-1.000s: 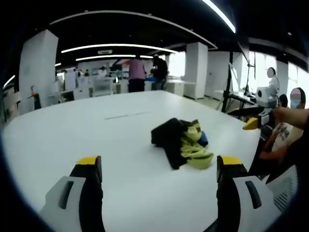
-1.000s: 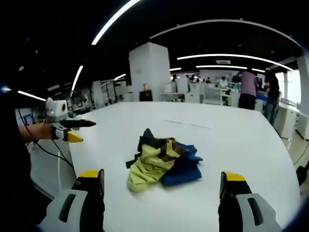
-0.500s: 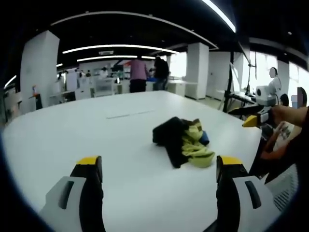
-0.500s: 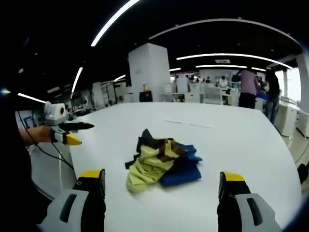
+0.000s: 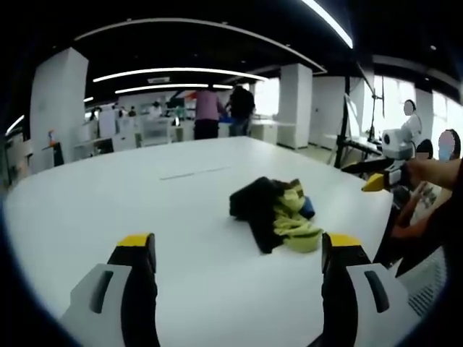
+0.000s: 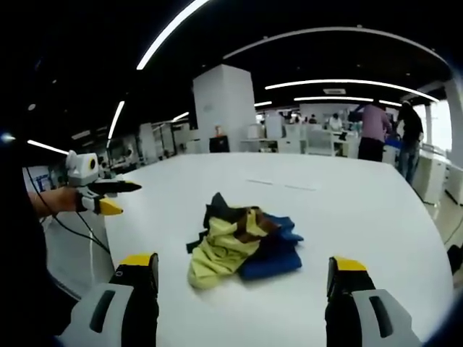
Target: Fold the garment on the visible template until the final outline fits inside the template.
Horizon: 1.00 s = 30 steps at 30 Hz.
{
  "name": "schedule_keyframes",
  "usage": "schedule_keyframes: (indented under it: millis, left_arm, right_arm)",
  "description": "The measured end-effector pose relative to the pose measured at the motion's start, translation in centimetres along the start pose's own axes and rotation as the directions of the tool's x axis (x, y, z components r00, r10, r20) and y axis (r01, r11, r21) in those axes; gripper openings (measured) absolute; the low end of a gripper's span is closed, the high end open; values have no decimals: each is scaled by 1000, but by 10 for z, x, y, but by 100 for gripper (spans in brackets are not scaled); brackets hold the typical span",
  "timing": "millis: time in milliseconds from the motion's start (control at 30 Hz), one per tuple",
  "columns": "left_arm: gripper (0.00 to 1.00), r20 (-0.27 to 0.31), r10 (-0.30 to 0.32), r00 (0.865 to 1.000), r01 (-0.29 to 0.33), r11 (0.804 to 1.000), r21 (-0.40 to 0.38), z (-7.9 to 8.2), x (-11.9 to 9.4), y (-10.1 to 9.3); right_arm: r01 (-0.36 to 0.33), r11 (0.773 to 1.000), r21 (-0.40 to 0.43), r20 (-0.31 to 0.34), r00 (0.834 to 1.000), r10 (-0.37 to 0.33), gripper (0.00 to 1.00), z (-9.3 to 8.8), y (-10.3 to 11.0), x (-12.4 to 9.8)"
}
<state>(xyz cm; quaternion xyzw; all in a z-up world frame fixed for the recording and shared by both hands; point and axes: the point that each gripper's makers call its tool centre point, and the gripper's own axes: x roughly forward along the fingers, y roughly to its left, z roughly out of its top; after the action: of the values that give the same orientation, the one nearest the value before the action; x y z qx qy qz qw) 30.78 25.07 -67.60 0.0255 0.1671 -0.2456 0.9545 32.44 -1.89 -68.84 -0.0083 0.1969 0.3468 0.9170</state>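
Observation:
A crumpled garment (image 5: 276, 213) of black, yellow-green and blue cloth lies in a heap on the white table (image 5: 108, 210). In the right gripper view the garment (image 6: 242, 243) shows its yellow and blue sides. My left gripper (image 5: 239, 256) is open, short of the heap and apart from it. My right gripper (image 6: 242, 271) is open too, nothing between its jaws, just short of the cloth. The right gripper (image 5: 377, 175) enters the left gripper view from the right; the left gripper (image 6: 105, 195) enters the right gripper view from the left. I see no template outline on the table.
The table's rounded edge (image 6: 116, 238) runs near the garment. A faint line (image 5: 192, 173) marks the table's middle. People (image 5: 206, 112) stand at far desks, white pillars (image 6: 223, 108) rise behind, and seated people (image 5: 441, 155) are at the right.
Both views have shifted only slightly. The garment has not moved and both grippers stay open.

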Motion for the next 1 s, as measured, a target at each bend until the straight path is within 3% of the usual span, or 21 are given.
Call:
schedule_keyframes:
  millis: [800,1000]
  left_arm:
    - [77,4,-39,999,39,999,16,8,12,-10]
    - [71,-7,-82,997,82,996,35,8,21,-25]
  right_arm:
    - [-24,1000,15,-10,1000,24,93,0,4,12]
    - [-28,999,23,-11,1000,28,92,0,3,15]
